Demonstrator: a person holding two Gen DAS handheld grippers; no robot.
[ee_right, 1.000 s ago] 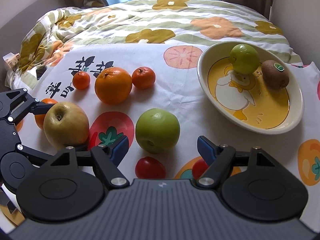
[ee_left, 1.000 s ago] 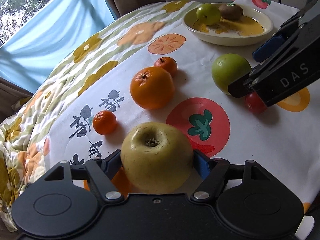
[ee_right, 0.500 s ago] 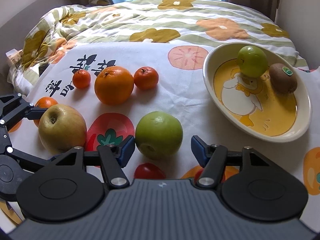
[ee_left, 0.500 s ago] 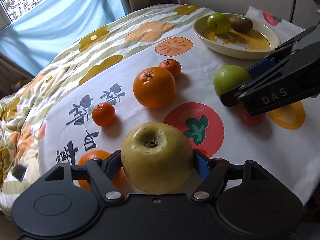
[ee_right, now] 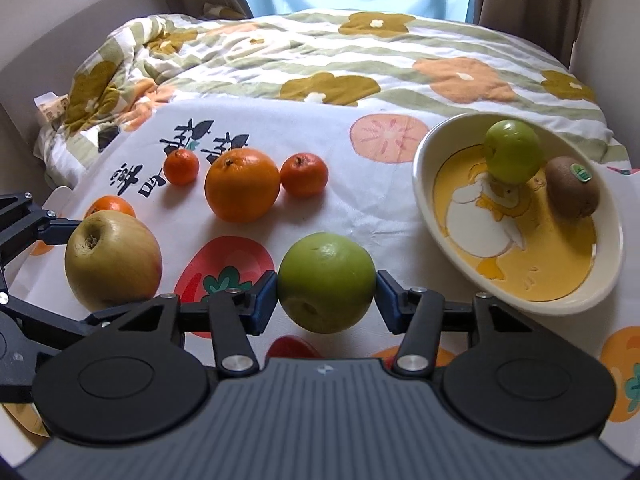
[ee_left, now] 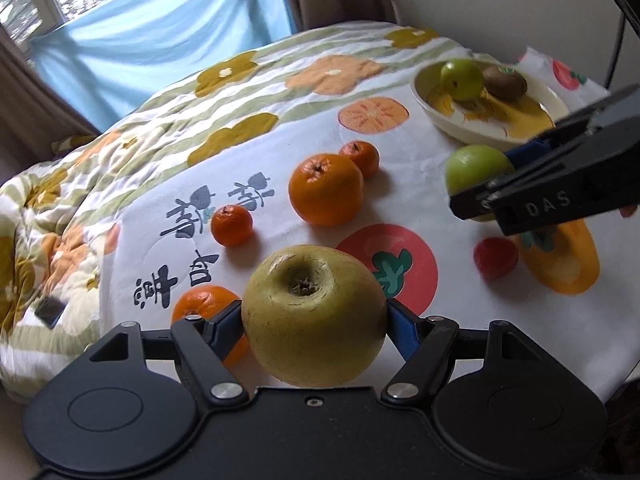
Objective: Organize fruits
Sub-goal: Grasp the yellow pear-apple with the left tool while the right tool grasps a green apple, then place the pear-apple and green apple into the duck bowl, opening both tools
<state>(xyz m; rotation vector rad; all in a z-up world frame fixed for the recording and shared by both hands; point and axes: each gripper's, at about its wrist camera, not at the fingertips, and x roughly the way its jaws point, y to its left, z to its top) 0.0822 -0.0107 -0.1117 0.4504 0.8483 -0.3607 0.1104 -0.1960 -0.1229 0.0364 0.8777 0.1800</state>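
My left gripper (ee_left: 314, 320) is shut on a big yellow-green apple (ee_left: 312, 312), held a little above the fruit-print cloth. In the right wrist view that apple (ee_right: 112, 256) hangs at the left. The jaws of my right gripper (ee_right: 326, 292) are closing on a green apple (ee_right: 326, 280), and both blue pads touch its sides. A cream bowl (ee_right: 424, 200) with a duck picture lies at the right. It holds a small green apple (ee_right: 512, 150) and a kiwi (ee_right: 572, 188).
A large orange (ee_right: 242, 184) and three tangerines (ee_right: 304, 174), (ee_right: 181, 166), (ee_right: 109, 206) lie on the cloth behind the grippers. A small red tomato (ee_left: 496, 258) sits under the right gripper. A rumpled flowered quilt (ee_right: 320, 52) covers the far side.
The right gripper's jaws have come in from wide apart onto the green apple's sides. The left gripper has risen a little and rolled, with the yellow-green apple still in it.
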